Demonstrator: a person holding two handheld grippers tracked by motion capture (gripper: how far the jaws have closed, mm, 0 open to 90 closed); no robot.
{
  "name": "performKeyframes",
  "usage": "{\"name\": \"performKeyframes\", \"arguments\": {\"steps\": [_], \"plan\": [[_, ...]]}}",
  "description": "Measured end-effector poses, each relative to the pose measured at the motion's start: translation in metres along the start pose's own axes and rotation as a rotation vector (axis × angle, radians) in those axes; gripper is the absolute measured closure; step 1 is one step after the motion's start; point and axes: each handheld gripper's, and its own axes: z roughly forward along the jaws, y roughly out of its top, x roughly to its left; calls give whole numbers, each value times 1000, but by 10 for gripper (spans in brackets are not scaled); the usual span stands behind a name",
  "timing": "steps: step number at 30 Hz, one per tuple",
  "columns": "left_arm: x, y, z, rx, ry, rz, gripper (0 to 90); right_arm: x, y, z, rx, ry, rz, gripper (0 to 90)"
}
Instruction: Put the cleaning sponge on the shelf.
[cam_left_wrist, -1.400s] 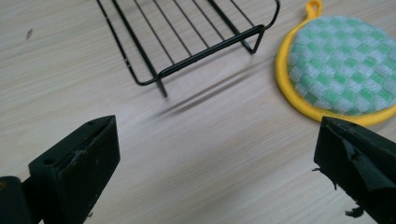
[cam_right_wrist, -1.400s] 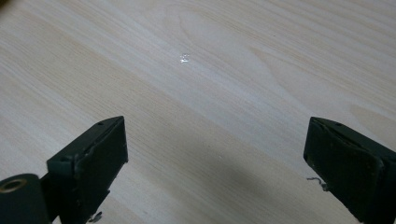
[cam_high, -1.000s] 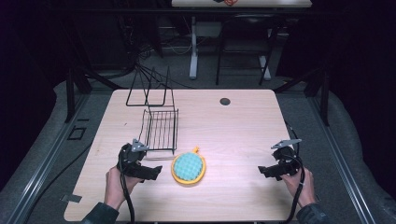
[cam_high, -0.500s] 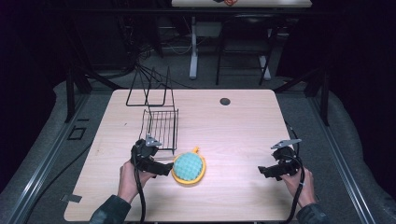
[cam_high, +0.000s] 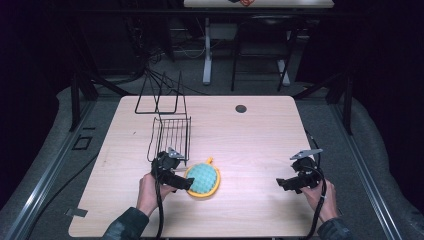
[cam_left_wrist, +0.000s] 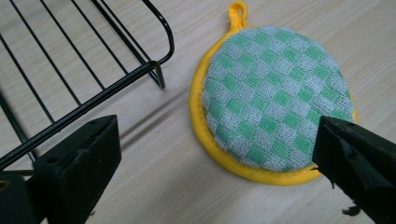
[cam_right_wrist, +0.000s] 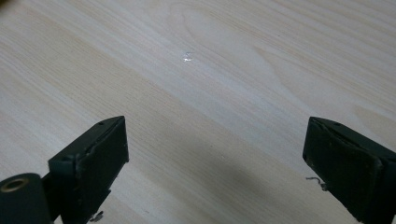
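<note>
Black and wide apart, the jaws of the left gripper straddle the near edge of the pot holder, and they have just been closing a little with nothing pressed between them yet. One jaw overlaps the yellow rim at the lower right of the left gripper view; the other stands on bare wood beside the corner of the wire rack, apart from the pad.

To take the pot holder well, I would judge that the gripper needs to slide further over the rim, so that both jaws bracket the pad rather than table. It should tip low enough to catch the soft edge, and close slowly, since a flat cloth pad can skid away. The rack's foot is near the outer jaw, so that side wants care.

In the high view the left gripper sits at the pot holder's left edge, touching or nearly so, just in front of the wire rack. The hanging loop points away from the jaws.

The right gripper is likewise spread open over bare wooden table, well apart from the pad; in the high view the right gripper rests near the table's right side.
</note>
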Motion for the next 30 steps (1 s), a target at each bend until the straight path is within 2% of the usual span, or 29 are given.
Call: {"name": "performKeyframes", "arguments": {"steps": [2,7,10,15,21,26,30], "plan": [[0,0,3,4,3,-4,87,0,0,0,4,3,-1,63],[-1,0,13,11,-5,-26,212,0,0,0,10,5,0,63],[-1,0,17,15,-15,-25,245,0,0,1,7,8,-2,63],[-1,2,23,15,-32,-30,383,0,0,1,11,9,-2,63],[0,4,26,11,-54,-35,470,1,0,0,5,10,-4,64],[2,1,29,15,-101,-65,561,1,0,0,10,8,-8,68],[3,-1,30,7,-112,-88,615,1,0,0,3,8,-12,71]]}}
